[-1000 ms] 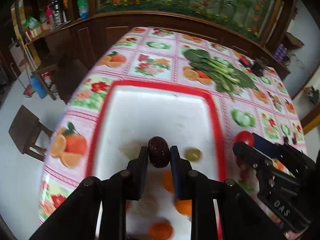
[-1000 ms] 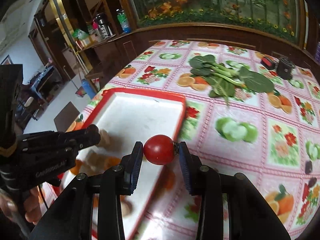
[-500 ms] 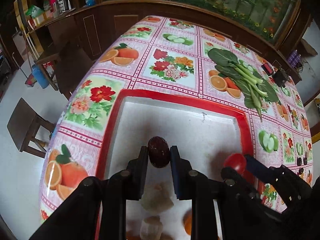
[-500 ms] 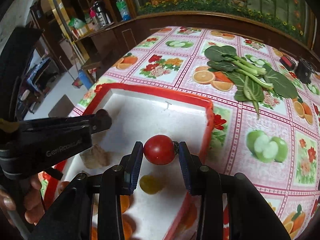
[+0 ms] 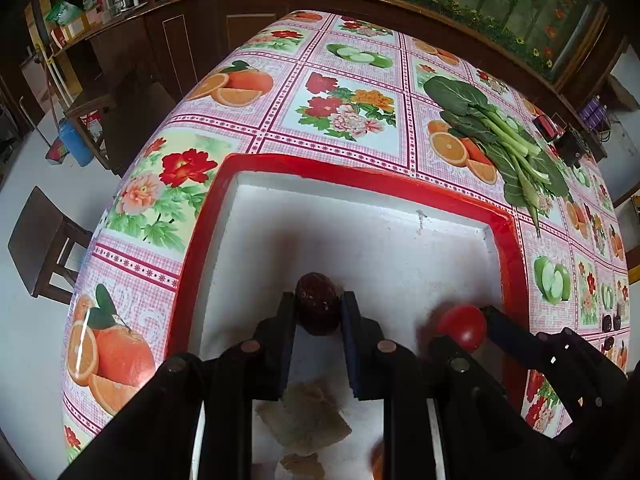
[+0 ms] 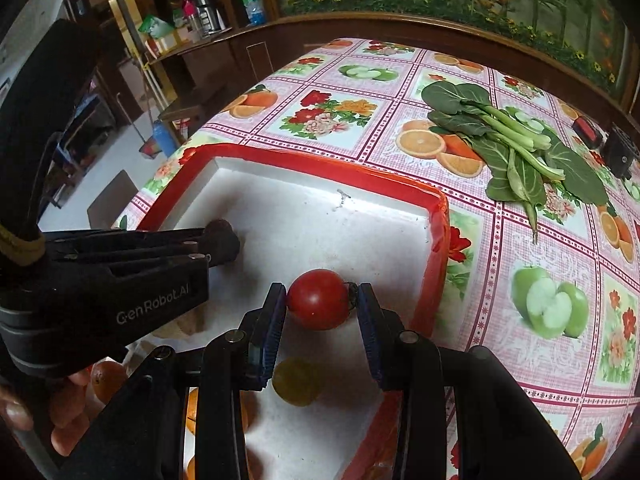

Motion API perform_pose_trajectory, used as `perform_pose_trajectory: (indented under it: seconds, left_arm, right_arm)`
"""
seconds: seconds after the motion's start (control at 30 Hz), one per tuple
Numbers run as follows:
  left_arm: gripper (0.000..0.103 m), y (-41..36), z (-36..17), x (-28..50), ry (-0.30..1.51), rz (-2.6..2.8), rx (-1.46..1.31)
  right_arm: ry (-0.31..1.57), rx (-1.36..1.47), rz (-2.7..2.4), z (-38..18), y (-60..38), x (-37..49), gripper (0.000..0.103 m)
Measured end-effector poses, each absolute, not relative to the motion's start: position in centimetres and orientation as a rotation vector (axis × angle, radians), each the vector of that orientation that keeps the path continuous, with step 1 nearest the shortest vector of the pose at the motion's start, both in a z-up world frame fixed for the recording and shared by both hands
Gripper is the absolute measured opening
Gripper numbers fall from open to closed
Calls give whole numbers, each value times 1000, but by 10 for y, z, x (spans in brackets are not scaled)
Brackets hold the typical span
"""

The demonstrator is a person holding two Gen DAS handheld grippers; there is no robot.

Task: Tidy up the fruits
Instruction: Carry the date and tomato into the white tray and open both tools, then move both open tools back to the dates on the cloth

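Dark red date-like fruit point(image 5: 317, 304) clamped in the left gripper point(image 5: 318, 312), red tomato point(image 6: 319, 298) clamped in the right gripper point(image 6: 320, 304) at its 3 o'clock, both over the white floor of the red-rimmed tray point(image 5: 360, 178). Bare floor lies toward 12 o'clock; a yellow-green fruit point(image 6: 298, 386) and orange fruits point(image 6: 196, 404) sit toward 6. Judgement: lower each piece to the floor before parting the jaws, clear of the rim, since round fruit will roll

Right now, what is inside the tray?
In the tray: a yellow fruit, orange fruits and pale lumps. The grippers cover the near end.
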State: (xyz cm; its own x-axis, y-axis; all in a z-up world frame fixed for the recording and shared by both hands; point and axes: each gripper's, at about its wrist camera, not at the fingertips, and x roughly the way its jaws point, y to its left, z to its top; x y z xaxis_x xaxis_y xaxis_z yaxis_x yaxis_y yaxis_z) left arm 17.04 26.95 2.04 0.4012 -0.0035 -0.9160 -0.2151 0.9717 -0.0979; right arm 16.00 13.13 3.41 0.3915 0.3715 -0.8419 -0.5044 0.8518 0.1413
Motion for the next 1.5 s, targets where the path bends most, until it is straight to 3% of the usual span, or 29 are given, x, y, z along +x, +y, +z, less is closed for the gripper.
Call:
perform_pose_trajectory:
  seconds: [0.27, 0.9, 1.27, 1.5]
  left_arm:
    - [26, 266, 20, 168, 1156, 147, -192]
    - [57, 261, 30, 141, 1169, 214, -181]
    - [58, 236, 48, 110, 1135, 269, -153]
    - [62, 182, 55, 86, 1109, 236, -106]
  right_arm:
    - [1025, -164, 541, 34, 130, 157, 42]
    - [1024, -163, 522, 46, 115, 135, 51]
    - [997, -153, 555, 64, 81, 101, 53]
    - [1011, -109, 560, 66, 35, 83, 58]
